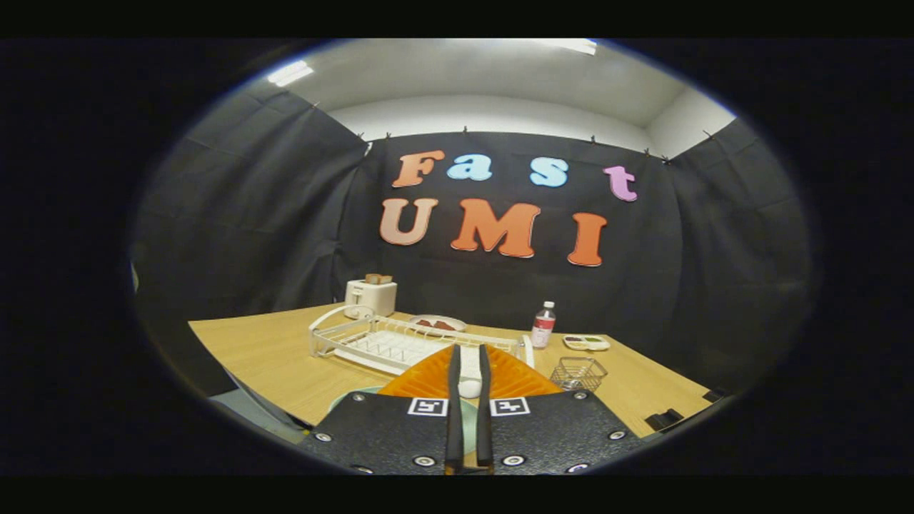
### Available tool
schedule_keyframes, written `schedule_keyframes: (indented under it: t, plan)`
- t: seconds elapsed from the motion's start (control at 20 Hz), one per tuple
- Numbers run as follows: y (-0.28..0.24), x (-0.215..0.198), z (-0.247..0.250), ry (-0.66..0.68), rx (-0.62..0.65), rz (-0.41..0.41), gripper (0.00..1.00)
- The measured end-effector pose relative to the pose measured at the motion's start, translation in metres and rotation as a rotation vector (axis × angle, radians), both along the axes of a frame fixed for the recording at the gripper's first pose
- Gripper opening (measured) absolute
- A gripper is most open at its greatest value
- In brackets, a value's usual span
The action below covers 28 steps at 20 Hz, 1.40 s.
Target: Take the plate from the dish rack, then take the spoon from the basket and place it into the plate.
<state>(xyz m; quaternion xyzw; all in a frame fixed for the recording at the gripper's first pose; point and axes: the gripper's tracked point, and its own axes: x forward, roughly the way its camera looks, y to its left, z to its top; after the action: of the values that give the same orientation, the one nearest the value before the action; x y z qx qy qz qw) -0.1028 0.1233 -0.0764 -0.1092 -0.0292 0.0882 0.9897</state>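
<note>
While fingers [469, 357] grip spoon [470, 375], plate [351, 395] sits below, rack [389, 341] & basket [578, 373] ahead

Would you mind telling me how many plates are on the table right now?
2. One plate sits behind the dish rack, beside the toaster; another lies under the fingers, which are closed on a white spoon. The gripper may hide more.
</note>
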Motion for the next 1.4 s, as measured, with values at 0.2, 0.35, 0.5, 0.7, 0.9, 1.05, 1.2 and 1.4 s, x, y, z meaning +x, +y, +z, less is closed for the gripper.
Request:
schedule_keyframes:
  t: [0.2,0.35,0.5,0.7,0.9,1.05,1.2,1.4]
  plan:
    - [0.019,0.0,-0.018,0.026,0.003,0.067,0.07]
    - [0.034,0.002,-0.032,0.047,0.031,0.119,0.07]
    - [0.041,0.011,-0.049,0.081,0.038,0.145,0.07]
    - [0.04,0.026,-0.073,0.138,0.049,0.145,0.07]
    - [0.039,0.032,-0.081,0.165,0.056,0.149,0.09]
    - [0.036,0.037,-0.095,0.206,0.027,0.135,0.13]
    - [0.033,0.04,-0.104,0.238,0.001,0.124,0.19]
    - [0.029,0.045,-0.096,0.232,0.025,0.12,0.55]
